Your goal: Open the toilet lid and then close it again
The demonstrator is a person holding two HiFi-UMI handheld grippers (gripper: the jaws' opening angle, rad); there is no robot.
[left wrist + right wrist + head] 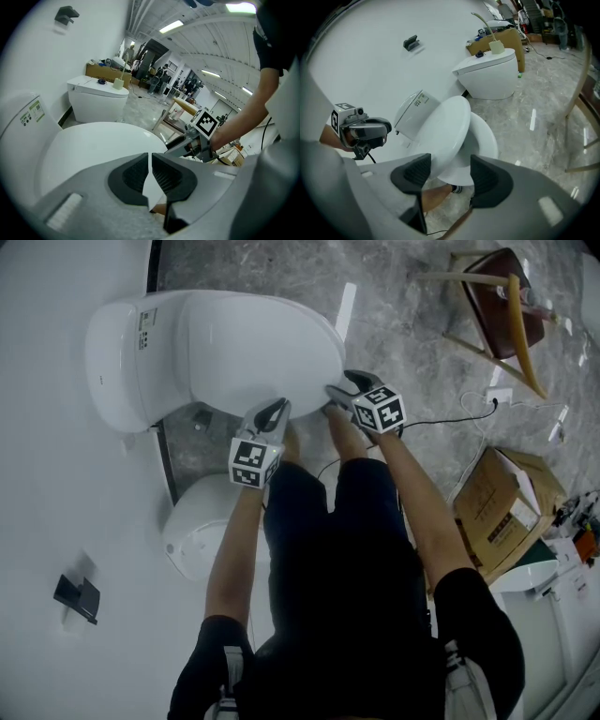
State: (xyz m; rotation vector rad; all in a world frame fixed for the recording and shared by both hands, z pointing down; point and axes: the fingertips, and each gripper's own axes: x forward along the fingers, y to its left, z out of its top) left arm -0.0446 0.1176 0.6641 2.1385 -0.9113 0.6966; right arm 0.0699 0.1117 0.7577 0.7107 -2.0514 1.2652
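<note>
**Lid tilting part-way over the bowl, both grippers at its front edge**

The lid is showing as a smooth, glossy white oval with a plain top. It is hinging at the wall end of the toilet, which is standing against the white wall. In the right gripper view the lid is tilting with its free edge lifted off the bowl, neither upright nor lying flat.

The left gripper is pointing at the near edge of the lid, with its tips right at the rim. Whether they are touching the rim I cannot tell. Its jaws are sitting almost together, leaving only a sliver through which the white of the lid is showing. Nothing is clamped between the pads.

The right gripper is sitting just beside the left one, at the front curve of the lid. Its jaws are standing wide apart and gripping nothing. In its own view the lid's raised edge and the bowl are showing between the two pads, and neither pad is pressing on them.

Counting up, there is one lid and two grippers, each carrying one marker cube. A second toilet is standing farther along the wall. On the floor to the right, one wooden chair and one cardboard box are sitting well apart from the toilet.
</note>
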